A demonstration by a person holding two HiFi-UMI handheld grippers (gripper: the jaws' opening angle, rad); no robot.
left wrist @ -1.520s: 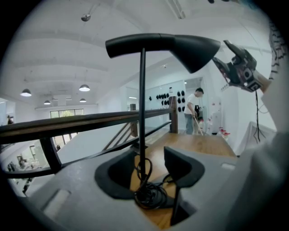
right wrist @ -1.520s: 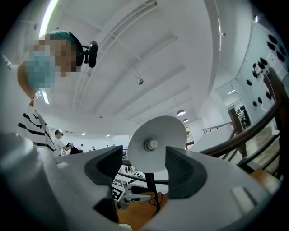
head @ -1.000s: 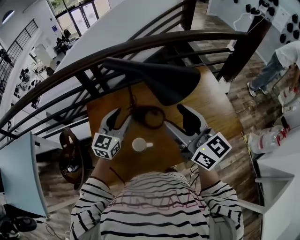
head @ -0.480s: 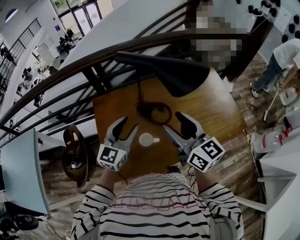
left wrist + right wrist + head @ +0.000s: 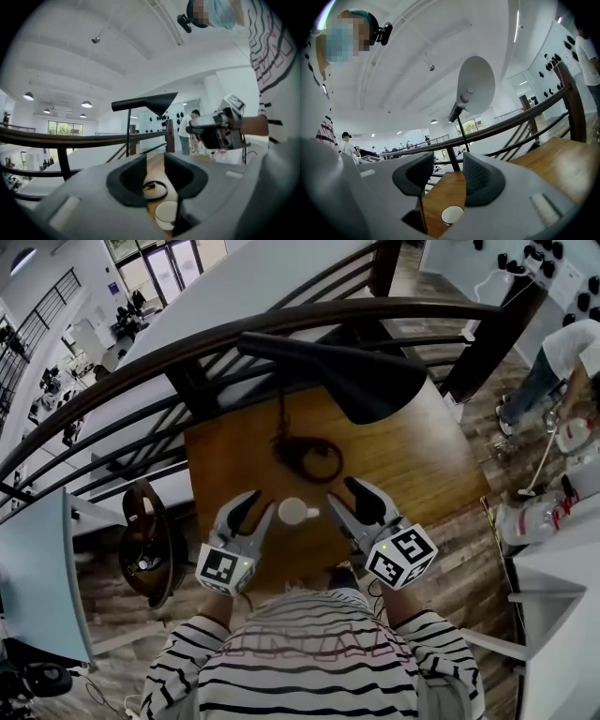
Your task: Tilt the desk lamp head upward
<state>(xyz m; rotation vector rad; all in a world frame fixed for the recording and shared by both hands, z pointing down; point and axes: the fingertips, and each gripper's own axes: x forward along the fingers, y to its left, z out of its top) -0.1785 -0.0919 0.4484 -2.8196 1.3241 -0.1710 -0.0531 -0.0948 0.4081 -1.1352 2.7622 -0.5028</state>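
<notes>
The lamp head (image 5: pixel 361 381) hangs over the far half of the table (image 5: pixel 427 465), at about 12 o'clock from both grippers and well apart from them. It stands high on a thin stem that rises from the ring base (image 5: pixel 307 457). Its long axis runs roughly 9 to 3 o'clock across the head view, with the narrow tail toward 9 and the wide shade mouth toward 3, in front of the railing (image 5: pixel 187 348). The right gripper (image 5: pixel 345 495) sits at the near edge of the table with the shade mouth at about 12 to 1 o'clock from it, so it looks the nearer of the two to the end that has to rise. In its own view the pale underside of the shade lies straight ahead and above its jaws. The left gripper (image 5: pixel 256 507) sits to the left of a small white cup (image 5: pixel 292 512), with the tail of the head at about 12 o'clock. Both pairs of jaws are closing, each to a narrow gap with nothing between the pads; the cup and base seen through the gaps lie well beyond. The coming move probably calls for a reach forward and up with the right gripper to lift the shade's mouth end.
</notes>
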